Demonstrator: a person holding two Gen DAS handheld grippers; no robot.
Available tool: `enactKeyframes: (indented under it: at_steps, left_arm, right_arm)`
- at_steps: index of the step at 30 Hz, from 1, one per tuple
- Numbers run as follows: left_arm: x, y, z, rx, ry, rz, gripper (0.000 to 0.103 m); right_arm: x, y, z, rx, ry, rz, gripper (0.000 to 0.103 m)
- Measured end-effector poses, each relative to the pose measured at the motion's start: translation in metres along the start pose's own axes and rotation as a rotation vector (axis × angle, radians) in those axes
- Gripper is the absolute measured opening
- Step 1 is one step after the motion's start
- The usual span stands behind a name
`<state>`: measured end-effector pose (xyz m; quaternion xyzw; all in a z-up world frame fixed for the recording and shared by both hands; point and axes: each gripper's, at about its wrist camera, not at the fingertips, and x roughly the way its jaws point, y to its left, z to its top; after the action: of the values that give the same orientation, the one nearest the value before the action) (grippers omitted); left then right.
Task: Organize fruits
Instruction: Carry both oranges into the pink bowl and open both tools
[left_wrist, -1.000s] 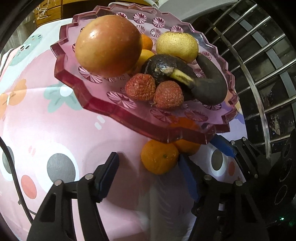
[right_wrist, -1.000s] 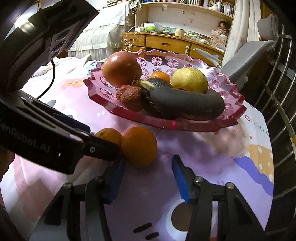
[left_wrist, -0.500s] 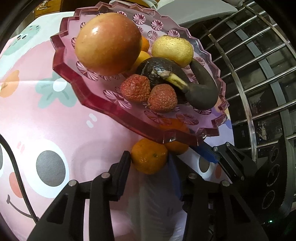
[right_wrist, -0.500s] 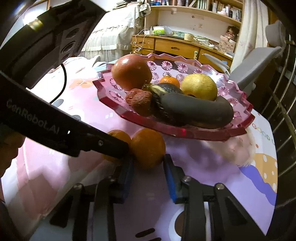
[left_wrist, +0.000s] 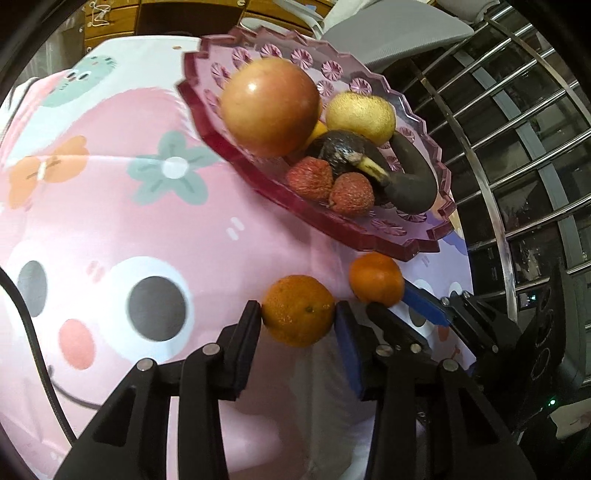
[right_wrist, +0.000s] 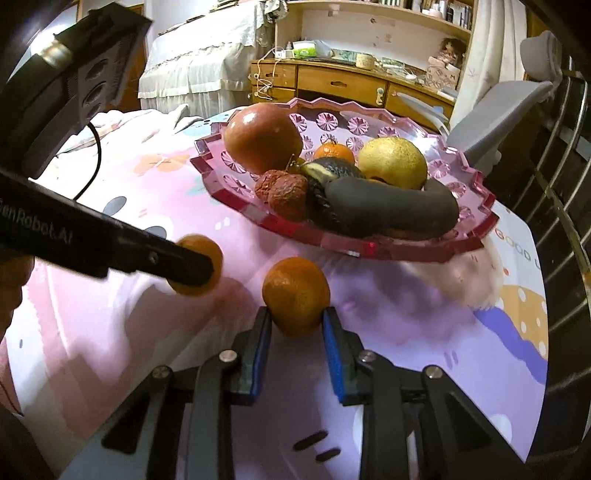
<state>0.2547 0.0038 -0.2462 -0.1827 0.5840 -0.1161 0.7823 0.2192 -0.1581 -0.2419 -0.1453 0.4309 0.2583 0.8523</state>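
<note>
1. The left claw (left_wrist: 298, 312) is pinching a small round orange tangerine (left_wrist: 298, 310) between its two fingers, one pad pressing each flank of the fruit; it seems to be held just off the pink cartoon-printed cloth covering the surface (left_wrist: 110, 221), though the gap is hard to judge.
2. The right claw (right_wrist: 296, 325) is gripping a second round orange tangerine (right_wrist: 295, 295) the same way, its blue pads (right_wrist: 334, 354) closing on the lower half of the fruit.
3. The scalloped pink glass fruit plate (right_wrist: 369, 247) is lying ahead of and above both claws; in the right wrist view its near rim is sitting just beyond the held tangerine, slightly to the right.
4. In the left wrist view the plate's rim (left_wrist: 369, 240) is running up and to the right of the left claw, with the right claw's tangerine (left_wrist: 376, 278) sitting between them, so the right claw appears nearer the plate.
5. Both claws are pointing forward, roughly level, side by side and close together.
6. The plate is already crowded with a large red-orange round fruit (right_wrist: 263, 137), a yellow pear-like fruit (right_wrist: 393, 162) and a blackened banana (right_wrist: 388, 210); free room is probably showing only at the back.
</note>
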Motion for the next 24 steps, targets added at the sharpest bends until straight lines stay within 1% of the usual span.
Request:
enactKeyframes:
  at_steps: [8,12,16,19,22,24]
  left_arm:
    - [-0.041,0.014,0.006,0.013,-0.030,0.048,0.040]
    - [-0.069,0.015,0.023,0.033,-0.063,0.063,0.040]
    - [-0.094,0.012,0.055,0.076,-0.114,0.074,0.040]
    - [-0.102,0.010,0.080,0.110,-0.151,0.073,0.040]
    - [-0.100,0.007,0.109,0.146,-0.188,0.067,0.040]
    - [-0.092,0.007,0.126,0.154,-0.193,0.055,0.040]
  right_arm:
    - [-0.032,0.014,0.001,0.031,0.017,0.009,0.027]
    - [-0.053,0.019,0.012,0.028,0.013,0.002,0.027]
    - [-0.072,0.018,0.033,0.044,-0.016,-0.026,0.027]
    - [-0.080,0.011,0.052,0.074,-0.038,-0.049,0.027]
    - [-0.081,0.002,0.070,0.105,-0.059,-0.072,0.027]
    - [-0.076,-0.006,0.082,0.139,-0.061,-0.096,0.027]
